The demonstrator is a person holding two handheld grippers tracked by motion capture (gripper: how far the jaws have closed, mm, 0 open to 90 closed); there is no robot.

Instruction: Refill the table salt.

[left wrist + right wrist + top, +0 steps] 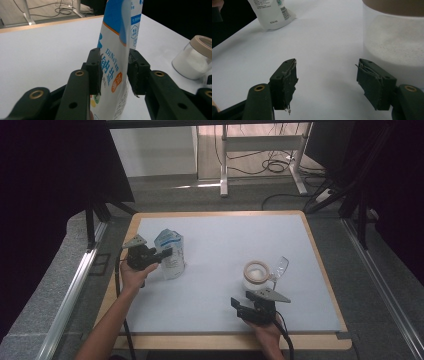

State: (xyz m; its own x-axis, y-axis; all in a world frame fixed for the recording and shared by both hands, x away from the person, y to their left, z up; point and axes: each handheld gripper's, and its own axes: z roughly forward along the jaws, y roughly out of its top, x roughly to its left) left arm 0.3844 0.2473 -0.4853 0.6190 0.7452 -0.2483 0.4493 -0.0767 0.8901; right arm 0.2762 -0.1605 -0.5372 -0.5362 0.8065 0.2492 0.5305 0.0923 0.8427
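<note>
- The white-and-blue printed soft pouch (170,254) stands upright on the left half of the pale grey tabletop (225,270), base on the surface. Its long axis runs vertical and its top points up with a slight lean.
- In the left gripper view the pouch's (117,50) narrow edge faces the camera, the printed face turned toward that view's left. Judged from this, it is held by its thin dimension so the flexible body stays erect and does not slump.
- The left tongs (159,255) are closed on the pouch about mid-height, one pad on each side; in the left gripper view they (113,72) press the film in slightly. A mid-height hold likely steadies the bag for tipping or lifting.
- The clear glass jar of white powder with a tan rim (256,275) stands upright, well apart to the right. A clear plastic scoop or lid (281,267) lies just beside it; which one I cannot tell.
- The right tongs (250,307) sit near the jar on its near side, spread wide and holding nothing. In the right gripper view they (327,75) point past the jar's (392,42) left side, probably waiting to grasp it.
</note>
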